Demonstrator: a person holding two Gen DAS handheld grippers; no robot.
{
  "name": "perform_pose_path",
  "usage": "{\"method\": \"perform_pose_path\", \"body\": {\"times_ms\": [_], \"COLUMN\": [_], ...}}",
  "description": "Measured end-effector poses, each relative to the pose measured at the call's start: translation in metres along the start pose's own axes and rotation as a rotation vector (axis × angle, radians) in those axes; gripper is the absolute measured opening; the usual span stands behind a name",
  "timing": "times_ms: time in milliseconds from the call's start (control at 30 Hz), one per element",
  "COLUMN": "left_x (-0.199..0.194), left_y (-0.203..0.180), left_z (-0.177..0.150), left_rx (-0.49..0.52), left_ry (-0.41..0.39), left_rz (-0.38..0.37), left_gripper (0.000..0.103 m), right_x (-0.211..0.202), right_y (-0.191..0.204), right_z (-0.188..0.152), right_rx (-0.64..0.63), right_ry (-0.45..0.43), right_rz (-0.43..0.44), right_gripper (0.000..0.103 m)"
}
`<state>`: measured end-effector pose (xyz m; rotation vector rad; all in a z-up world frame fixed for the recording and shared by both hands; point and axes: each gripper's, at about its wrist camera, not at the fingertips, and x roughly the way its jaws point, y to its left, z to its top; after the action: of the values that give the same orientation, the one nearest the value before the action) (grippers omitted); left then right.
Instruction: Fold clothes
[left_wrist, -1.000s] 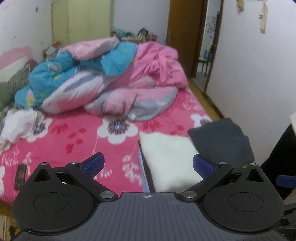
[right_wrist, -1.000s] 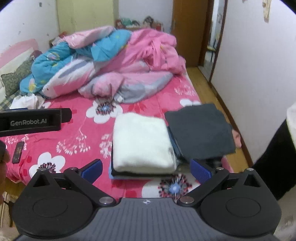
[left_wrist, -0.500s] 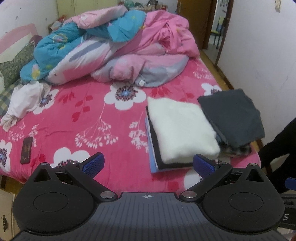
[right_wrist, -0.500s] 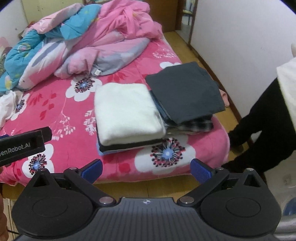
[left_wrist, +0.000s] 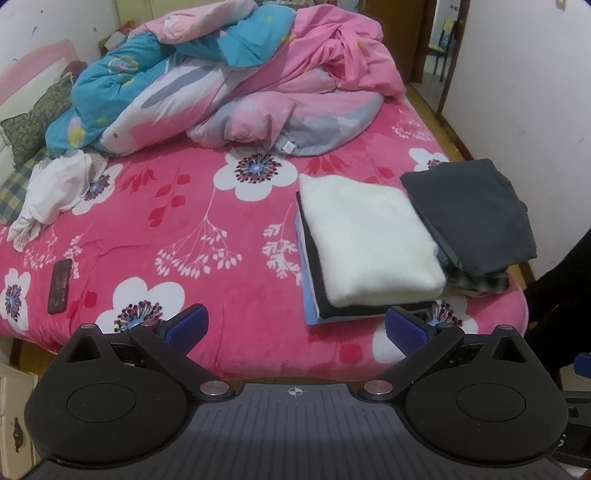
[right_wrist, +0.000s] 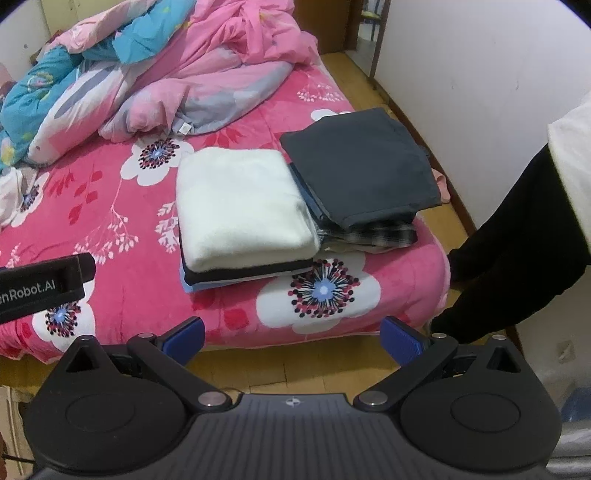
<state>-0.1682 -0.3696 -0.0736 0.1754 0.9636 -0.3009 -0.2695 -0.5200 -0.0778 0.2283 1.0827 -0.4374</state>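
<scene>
On bed (left_wrist: 221, 236): 2 folded stacks, white sweater (right_wrist: 240, 203) & grey garment (right_wrist: 362, 166) topping; both tongs (left_wrist: 295, 325) (right_wrist: 291, 332) wide, empty.

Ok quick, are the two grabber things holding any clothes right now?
Left gripper: open, fingers apart, holding nothing.
Right gripper: open, fingers apart, holding nothing.

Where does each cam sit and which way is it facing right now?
Left wrist: on the left gripper, off the bed's foot edge, facing along the pink floral bed toward the quilt pile; own open jaws show.
Right wrist: on the right gripper, over the floor beside the bed corner, facing the same way; own open jaws, the left gripper's body and the person's dark trouser legs show.
Shared: white folded stack, dark grey stack, quilts.
</scene>
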Motion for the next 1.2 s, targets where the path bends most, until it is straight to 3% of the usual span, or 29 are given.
{"method": "perform_pose_path", "body": {"times_ms": [1200], "left_x": [0.005], "left_y": [0.0058], "left_z": [-0.0003], "left_rx": [-0.022], "left_ry": [0.027], "left_rz": [0.013], "left_gripper": [0.103], "right_x": [0.0102], "right_y": [0.0074], "right_z": [-0.0003], "right_rx": [-0.05], "right_ry": [0.025], "right_rz": [-0.015], "right_gripper": [0.103]}}
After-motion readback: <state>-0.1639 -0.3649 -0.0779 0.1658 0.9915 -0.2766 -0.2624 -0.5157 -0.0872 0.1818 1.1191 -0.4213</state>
